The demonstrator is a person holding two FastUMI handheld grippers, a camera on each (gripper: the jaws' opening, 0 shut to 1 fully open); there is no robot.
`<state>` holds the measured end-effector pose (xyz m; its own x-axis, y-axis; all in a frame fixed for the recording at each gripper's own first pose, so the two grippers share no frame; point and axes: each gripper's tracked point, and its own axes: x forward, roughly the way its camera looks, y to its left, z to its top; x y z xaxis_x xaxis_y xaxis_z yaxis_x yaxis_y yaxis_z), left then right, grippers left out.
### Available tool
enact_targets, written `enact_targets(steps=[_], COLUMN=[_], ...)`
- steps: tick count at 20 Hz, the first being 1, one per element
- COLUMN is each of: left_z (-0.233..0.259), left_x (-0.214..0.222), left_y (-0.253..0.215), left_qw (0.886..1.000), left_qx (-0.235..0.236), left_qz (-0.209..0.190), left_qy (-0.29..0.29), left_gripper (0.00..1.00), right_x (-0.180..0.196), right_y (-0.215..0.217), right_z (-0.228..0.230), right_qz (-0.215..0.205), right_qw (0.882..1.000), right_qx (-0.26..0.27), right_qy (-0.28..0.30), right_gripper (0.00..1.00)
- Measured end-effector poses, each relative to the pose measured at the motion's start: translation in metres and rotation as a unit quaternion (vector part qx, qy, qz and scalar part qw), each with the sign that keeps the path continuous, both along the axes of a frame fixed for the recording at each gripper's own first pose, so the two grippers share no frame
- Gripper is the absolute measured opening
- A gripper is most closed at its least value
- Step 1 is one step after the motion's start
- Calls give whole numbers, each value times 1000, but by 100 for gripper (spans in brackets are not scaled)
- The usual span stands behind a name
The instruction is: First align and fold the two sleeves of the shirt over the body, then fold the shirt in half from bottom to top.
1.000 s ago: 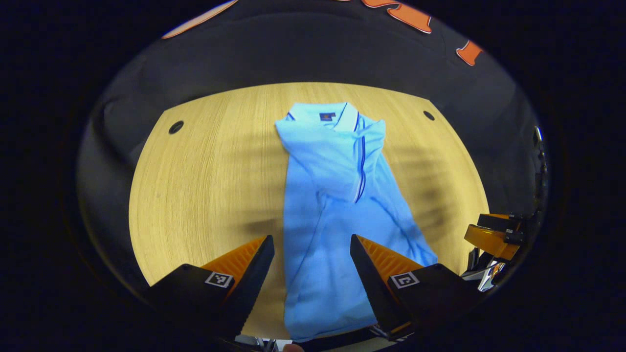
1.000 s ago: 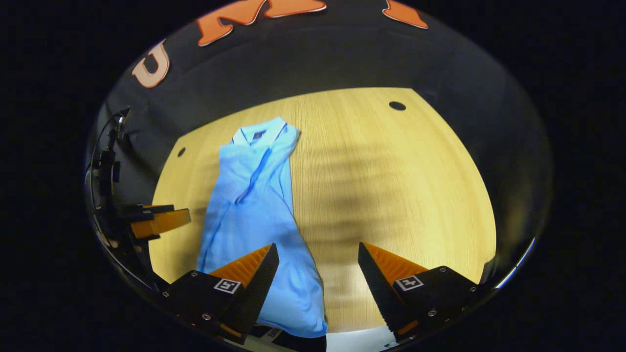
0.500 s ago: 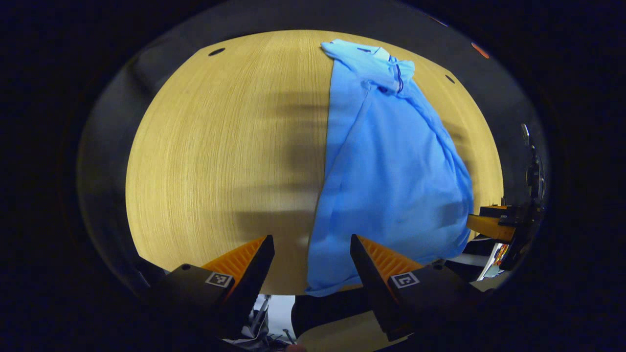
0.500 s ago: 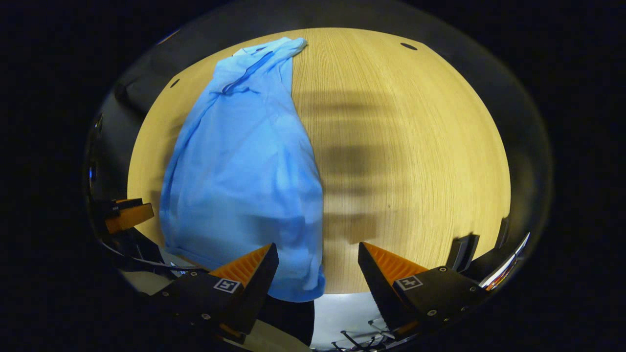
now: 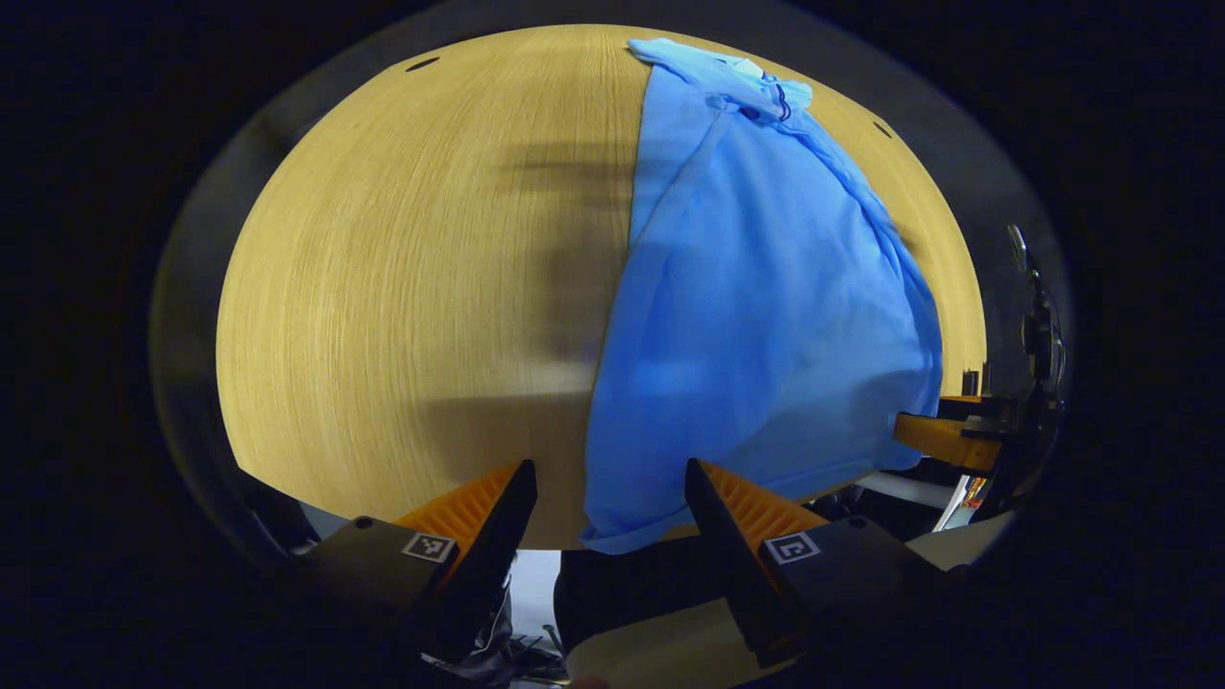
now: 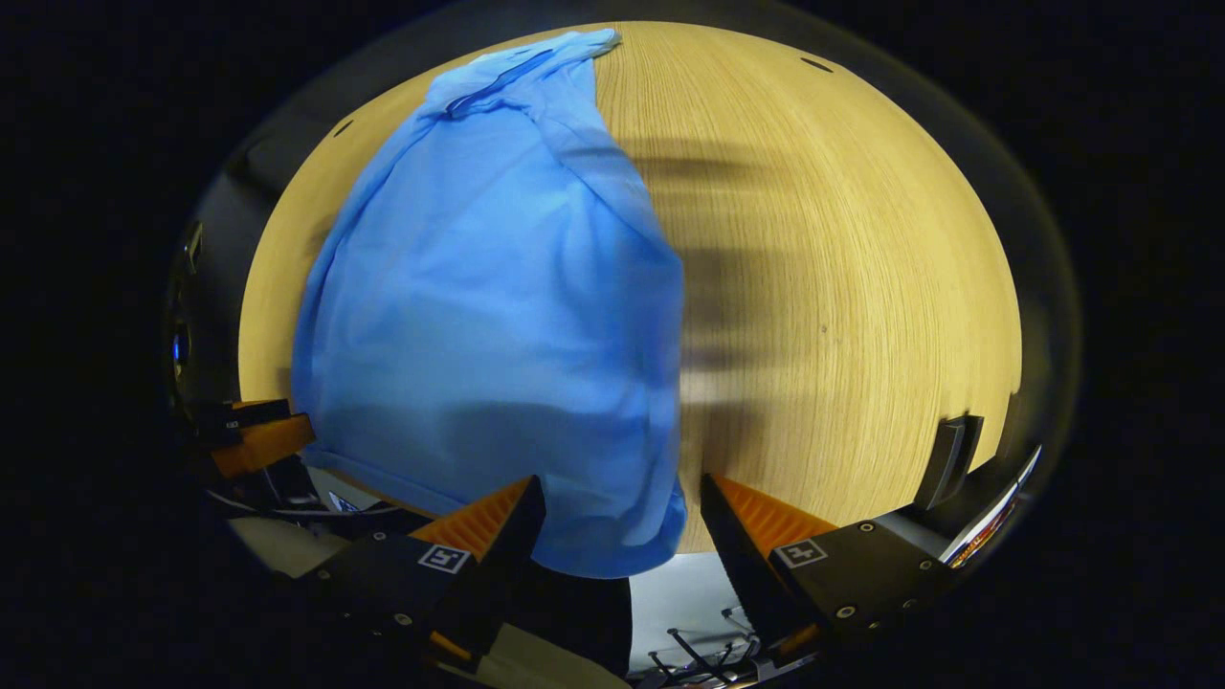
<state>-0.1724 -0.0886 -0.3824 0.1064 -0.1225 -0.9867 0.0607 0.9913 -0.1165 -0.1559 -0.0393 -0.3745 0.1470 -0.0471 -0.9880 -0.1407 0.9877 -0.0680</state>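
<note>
Both cameras sit low at the table's (image 5: 383,287) near edge, facing across it toward 12 o'clock. The left gripper view has the shirt (image 5: 766,287) at 1 o'clock; the right gripper view has it at 11 o'clock. Both share shirt and tabletop.

Table (image 5: 402,287): light wood, grain running lengthwise, rounded corners, soft shadows across the top.
Holes (image 5: 421,64): small dark ovals near the far corners, another at (image 6: 815,64).
Wall (image 5: 206,220): black cloth behind the table.
Floor (image 6: 670,598): pale, below the near edge.
</note>
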Motion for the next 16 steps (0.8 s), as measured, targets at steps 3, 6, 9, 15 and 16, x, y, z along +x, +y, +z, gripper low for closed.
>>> enact_targets(steps=[3, 6, 9, 15, 16], left_z=[-6, -9, -13, -8, -5], left_x=[-9, -5, 0, -7, -2], left_y=[3, 5, 1, -14, -12], left_qw=[1000, 999, 999, 999, 999], left_qx=[10, 32, 43, -9, -9], left_qz=[10, 7, 9, 41, 38], left_qy=[6, -1, -6, -10, -12], left_gripper=[100, 98, 77, 5, 6], right_x=[2, 0, -2, 0, 4], right_y=[0, -4, -3, -2, -1], right_z=[0, 0, -1, 5, 11], right_qz=[12, 28, 16, -16, -15], right_qw=[1000, 999, 999, 1000, 999], right_qx=[-15, -42, -40, -6, -3], right_qy=[-9, -17, -21, -27, -34], right_gripper=[99, 91, 74, 0, 0])
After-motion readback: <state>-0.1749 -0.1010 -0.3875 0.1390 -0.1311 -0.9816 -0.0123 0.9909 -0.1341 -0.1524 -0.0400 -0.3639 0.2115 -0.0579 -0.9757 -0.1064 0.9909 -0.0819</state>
